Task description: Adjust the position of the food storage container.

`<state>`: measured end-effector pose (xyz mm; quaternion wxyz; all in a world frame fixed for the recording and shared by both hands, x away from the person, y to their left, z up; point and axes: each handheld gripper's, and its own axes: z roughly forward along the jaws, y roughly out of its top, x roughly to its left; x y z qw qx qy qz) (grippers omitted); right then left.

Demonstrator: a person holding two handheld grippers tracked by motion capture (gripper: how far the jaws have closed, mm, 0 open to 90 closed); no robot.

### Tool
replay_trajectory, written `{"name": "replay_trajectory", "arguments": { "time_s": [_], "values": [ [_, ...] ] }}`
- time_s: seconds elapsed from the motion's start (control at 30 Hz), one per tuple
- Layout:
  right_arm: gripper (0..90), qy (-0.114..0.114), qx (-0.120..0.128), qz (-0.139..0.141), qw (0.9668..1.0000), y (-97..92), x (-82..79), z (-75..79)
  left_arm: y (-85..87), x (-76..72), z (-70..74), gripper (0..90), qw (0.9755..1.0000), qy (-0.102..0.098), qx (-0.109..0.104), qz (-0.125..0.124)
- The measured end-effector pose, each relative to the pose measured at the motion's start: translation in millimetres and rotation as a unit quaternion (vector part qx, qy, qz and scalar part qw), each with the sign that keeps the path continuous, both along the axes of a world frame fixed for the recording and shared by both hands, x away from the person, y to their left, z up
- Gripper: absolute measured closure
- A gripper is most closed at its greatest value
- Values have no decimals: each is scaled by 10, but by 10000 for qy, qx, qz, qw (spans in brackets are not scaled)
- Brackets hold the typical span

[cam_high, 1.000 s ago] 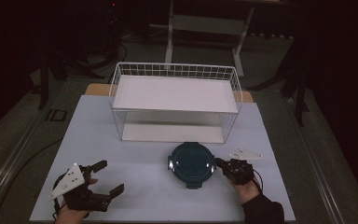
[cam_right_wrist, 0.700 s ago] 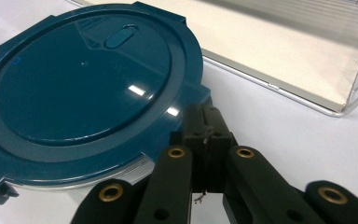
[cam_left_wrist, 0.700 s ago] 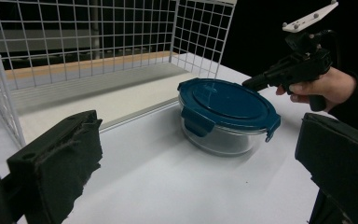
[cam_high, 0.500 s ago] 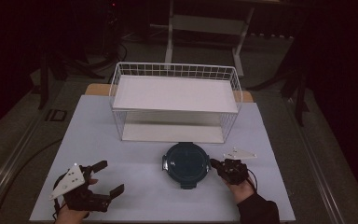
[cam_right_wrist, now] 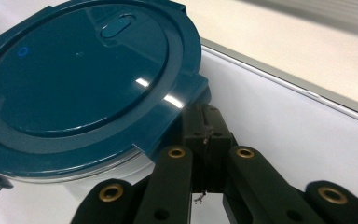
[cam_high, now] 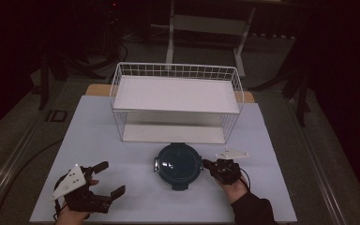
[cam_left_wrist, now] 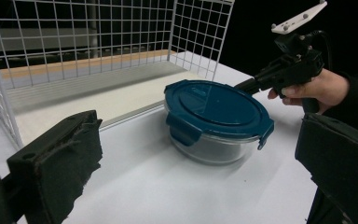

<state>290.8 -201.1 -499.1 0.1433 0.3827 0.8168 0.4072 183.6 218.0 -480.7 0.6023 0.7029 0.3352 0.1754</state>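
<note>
Right gripper (cam_high: pixel 212 165), jaws closed, presses the container (cam_high: pixel 178 165) rim; it may slip off; left gripper (cam_high: pixel 107 179) gapes idle.

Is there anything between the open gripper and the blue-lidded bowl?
No. Bare white table lies between the left gripper and the bowl. The right gripper, shut, is on the bowl's far side, tips at the lid's rim. The wire rack stands behind the bowl.
</note>
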Motion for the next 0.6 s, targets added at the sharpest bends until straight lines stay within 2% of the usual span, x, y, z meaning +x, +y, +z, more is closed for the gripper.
{"name": "replay_trajectory", "arguments": {
  "time_s": [0.17,0.4,0.47,0.53,0.6],
  "values": [
    [900,17,-3,164,9999,120,-2,-12,-2,0,-2,5,10000,3,23,-21],
    [900,59,98,159,9998,145,27,-19,-8,1,-5,5,10000,19,28,-33],
    [892,-64,38,119,9999,132,10,3,-7,4,-4,5,10000,52,24,-49],
    [870,-126,124,82,9998,94,-8,52,-5,7,-6,5,9999,86,-75,-111],
    [843,-243,190,88,9995,60,-31,102,-15,10,-7,5,9999,87,-28,-108]
  ]
}}
